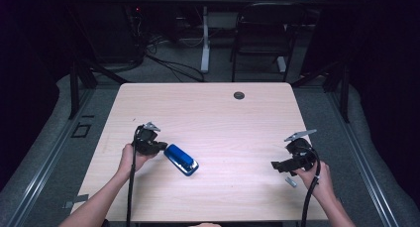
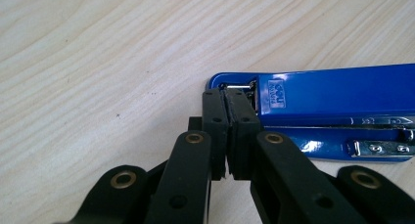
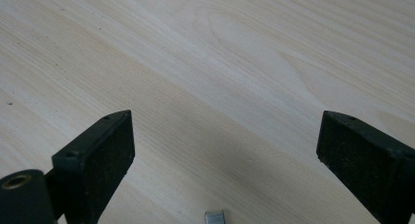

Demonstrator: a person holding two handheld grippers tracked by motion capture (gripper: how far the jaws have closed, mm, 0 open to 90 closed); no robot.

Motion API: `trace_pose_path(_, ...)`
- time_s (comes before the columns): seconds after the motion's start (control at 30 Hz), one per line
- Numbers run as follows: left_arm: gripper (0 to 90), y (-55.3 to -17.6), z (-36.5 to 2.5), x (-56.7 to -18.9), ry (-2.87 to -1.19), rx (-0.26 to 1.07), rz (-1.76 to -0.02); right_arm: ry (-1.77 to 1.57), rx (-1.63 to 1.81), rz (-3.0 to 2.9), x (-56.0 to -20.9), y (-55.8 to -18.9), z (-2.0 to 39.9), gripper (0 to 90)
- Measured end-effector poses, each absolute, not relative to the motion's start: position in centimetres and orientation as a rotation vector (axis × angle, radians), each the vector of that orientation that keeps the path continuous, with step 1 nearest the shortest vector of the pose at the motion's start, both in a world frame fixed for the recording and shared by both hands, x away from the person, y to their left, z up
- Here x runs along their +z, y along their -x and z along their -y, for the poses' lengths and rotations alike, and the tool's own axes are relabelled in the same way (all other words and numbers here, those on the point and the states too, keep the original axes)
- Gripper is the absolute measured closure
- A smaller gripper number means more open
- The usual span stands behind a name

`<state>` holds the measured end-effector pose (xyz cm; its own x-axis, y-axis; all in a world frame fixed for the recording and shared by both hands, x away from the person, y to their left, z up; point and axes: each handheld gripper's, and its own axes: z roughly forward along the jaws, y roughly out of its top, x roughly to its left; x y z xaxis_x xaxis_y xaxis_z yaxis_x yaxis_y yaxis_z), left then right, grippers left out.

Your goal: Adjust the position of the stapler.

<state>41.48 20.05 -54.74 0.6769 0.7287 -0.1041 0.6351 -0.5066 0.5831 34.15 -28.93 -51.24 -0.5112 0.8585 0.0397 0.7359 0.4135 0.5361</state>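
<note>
A blue stapler (image 1: 181, 159) lies on the left half of the wooden table (image 1: 213, 113), its long side slanting toward the front right. My left gripper (image 1: 161, 146) is shut, jaws pressed flat together, and its tips rest against the stapler's near end. In the left gripper view the closed tips (image 2: 226, 99) sit right at the end of the stapler (image 2: 333, 101), where a silver metal part shows, with nothing visible between them. My right gripper (image 1: 277, 166) stands open near the front right edge, and its wide-set jaws (image 3: 225, 136) frame bare wood.
A small silver metal piece (image 1: 291, 182) lies beside the right hand, also low between the jaws as a metal piece (image 3: 214, 216). A dark cable hole (image 1: 239, 95) sits at the table's far edge. Beyond the table stand a black chair (image 1: 262, 28) and floor cables.
</note>
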Motion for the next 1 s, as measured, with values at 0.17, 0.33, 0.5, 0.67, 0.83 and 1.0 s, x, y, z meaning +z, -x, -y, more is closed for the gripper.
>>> trace_pose_path(0.17, 88.1, -41.6, -19.4, -54.9, -2.304, 0.201, -1.017, -1.398, 0.732, -2.423, -51.0, -34.0, 29.0, 6.7)
trace_pose_path(0.33, 90.0, -42.0, -19.4, -54.9, -2.297, 0.158, -1.021, -1.411, 0.744, -2.422, -51.1, -34.0, 29.1, 6.7)
trace_pose_path(0.5, 90.0, -42.0, -19.5, -54.8, -2.305, 0.136, -1.024, -1.401, 0.748, -2.417, -50.8, -33.8, 29.2, 6.7)
trace_pose_path(0.67, 90.0, -41.9, -19.5, -54.8, -2.301, 0.116, -1.028, -1.406, 0.763, -2.416, -50.9, -33.8, 29.1, 6.7)
trace_pose_path(0.83, 90.0, -41.8, -19.2, -54.8, -2.308, 0.102, -1.016, -1.405, 0.752, -2.426, -50.8, -33.8, 29.0, 6.7)
trace_pose_path(1.0, 90.0, -41.5, -18.7, -54.7, -2.313, 0.078, -1.002, -1.401, 0.762, -2.436, -50.9, -33.8, 28.7, 6.7)
